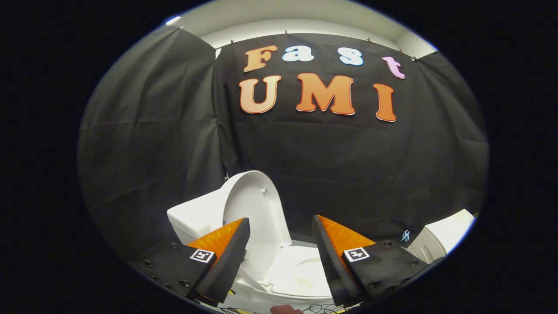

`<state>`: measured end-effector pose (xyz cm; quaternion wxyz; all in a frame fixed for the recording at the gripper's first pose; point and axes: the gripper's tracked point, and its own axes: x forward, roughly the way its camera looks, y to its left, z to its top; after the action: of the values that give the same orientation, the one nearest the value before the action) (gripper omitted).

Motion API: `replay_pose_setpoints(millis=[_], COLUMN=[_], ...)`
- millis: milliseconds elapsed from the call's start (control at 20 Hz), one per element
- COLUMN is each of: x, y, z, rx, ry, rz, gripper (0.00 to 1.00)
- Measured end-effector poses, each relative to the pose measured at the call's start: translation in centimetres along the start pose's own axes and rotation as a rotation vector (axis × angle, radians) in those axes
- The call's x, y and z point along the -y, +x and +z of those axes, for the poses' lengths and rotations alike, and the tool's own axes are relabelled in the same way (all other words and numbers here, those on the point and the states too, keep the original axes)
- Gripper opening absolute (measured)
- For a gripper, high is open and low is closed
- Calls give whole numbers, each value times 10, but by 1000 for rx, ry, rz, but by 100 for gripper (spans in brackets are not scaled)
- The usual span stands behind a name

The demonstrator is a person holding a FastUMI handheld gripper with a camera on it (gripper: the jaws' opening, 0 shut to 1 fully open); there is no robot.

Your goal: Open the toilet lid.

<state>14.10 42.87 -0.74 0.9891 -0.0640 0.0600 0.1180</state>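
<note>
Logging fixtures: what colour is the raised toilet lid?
White, seen in the gripper view: toilet lid stands beyond the open gripper.

white toilet lid (255, 205) raised, standing near upright against the white tank (194, 218), seat (301, 272) down below it; gripper (281, 229) fingers spread apart, empty, lid just beyond them

The tool (281, 226) camera looks forward, slightly downward, near the toilet (261, 218).
</note>
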Motion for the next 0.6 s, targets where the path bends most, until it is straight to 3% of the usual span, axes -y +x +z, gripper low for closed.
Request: replay_pose_setpoints(millis=[300, 600], x=[146, 225], y=[-22, -55], z=[42, 27], rx=[97, 53], ry=[49, 32], rz=[-152, -129], gripper=[92, 93])
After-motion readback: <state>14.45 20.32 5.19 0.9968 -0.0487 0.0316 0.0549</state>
